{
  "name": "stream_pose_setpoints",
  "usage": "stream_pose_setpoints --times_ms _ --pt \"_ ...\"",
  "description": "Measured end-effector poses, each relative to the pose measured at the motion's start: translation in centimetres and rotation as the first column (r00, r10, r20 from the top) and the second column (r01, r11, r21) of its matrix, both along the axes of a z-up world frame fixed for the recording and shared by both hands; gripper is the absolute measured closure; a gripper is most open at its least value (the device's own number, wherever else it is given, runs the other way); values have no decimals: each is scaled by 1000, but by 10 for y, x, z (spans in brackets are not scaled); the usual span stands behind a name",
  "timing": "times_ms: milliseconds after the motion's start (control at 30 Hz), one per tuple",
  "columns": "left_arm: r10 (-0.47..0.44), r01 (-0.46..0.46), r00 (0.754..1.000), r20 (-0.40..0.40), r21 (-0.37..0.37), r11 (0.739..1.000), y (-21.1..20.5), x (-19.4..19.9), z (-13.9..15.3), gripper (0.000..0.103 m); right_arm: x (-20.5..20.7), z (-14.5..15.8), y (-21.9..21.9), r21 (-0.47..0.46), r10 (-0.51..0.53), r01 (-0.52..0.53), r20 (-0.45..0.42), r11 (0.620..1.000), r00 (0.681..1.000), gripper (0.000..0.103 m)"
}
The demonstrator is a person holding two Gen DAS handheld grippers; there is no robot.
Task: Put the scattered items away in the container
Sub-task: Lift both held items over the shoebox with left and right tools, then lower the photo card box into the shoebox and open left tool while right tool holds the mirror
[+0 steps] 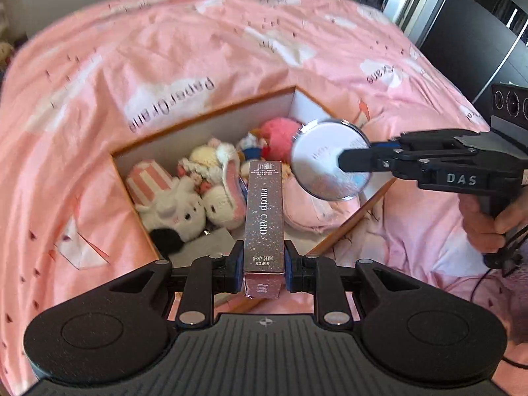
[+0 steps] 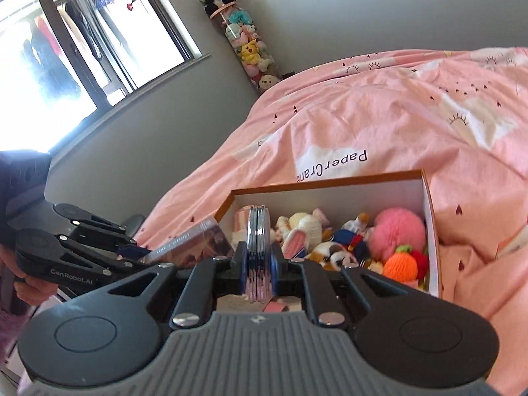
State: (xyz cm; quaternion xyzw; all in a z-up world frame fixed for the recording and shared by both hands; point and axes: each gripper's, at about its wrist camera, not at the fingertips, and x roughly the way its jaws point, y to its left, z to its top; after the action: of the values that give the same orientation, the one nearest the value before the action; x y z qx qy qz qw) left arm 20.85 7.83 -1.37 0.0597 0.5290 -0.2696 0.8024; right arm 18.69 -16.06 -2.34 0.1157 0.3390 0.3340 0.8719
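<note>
My left gripper (image 1: 264, 265) is shut on a glittery pink box marked PHOTO CARD (image 1: 264, 217), which it holds above the near side of the container (image 1: 204, 115). The container is an open box with an orange rim and white walls, and it lies on a pink bedspread. My right gripper (image 2: 259, 264) is shut on a round silver compact mirror (image 2: 259, 247), seen edge-on. In the left wrist view the mirror (image 1: 325, 165) hangs over the box's right corner, pinched by the right gripper (image 1: 346, 161). In the right wrist view the left gripper (image 2: 145, 254) and the card box (image 2: 198, 244) are at the left.
Inside the container lie several plush toys (image 1: 184, 211), a pink pompom (image 2: 396, 231) and an orange knitted fruit (image 2: 401, 264). The pink bedspread (image 1: 198, 49) surrounds it. A tall clear tube of plush toys (image 2: 244, 46) leans at the wall beside a window (image 2: 49, 49). A cable (image 1: 485, 280) trails from a hand.
</note>
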Motion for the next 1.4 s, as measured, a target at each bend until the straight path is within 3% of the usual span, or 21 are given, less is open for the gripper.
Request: stream_pose_setpoints --times_ms 233,500,800,1067,1300,1400 --pt "5 -5 989 -148 -1 1000 4 40 -18 77 23 -25 42 -133 52 -51 5 990 999 88" --pt "5 9 958 -286 48 999 6 65 -46 77 34 -44 50 -194 85 -93 -45 977 995 88" --pt "-26 37 936 -350 23 999 6 76 -60 77 39 -54 64 -251 135 -153 -90 956 987 89" --pt "-12 28 935 -356 40 999 9 76 -65 73 43 -62 78 -276 162 -187 -113 943 980 88" --pt "6 6 971 -241 46 999 20 70 -44 68 42 -67 81 -282 171 -205 -141 937 975 88" --pt "3 13 987 -162 95 995 17 67 -36 68 43 -69 82 -277 165 -205 -161 939 973 88"
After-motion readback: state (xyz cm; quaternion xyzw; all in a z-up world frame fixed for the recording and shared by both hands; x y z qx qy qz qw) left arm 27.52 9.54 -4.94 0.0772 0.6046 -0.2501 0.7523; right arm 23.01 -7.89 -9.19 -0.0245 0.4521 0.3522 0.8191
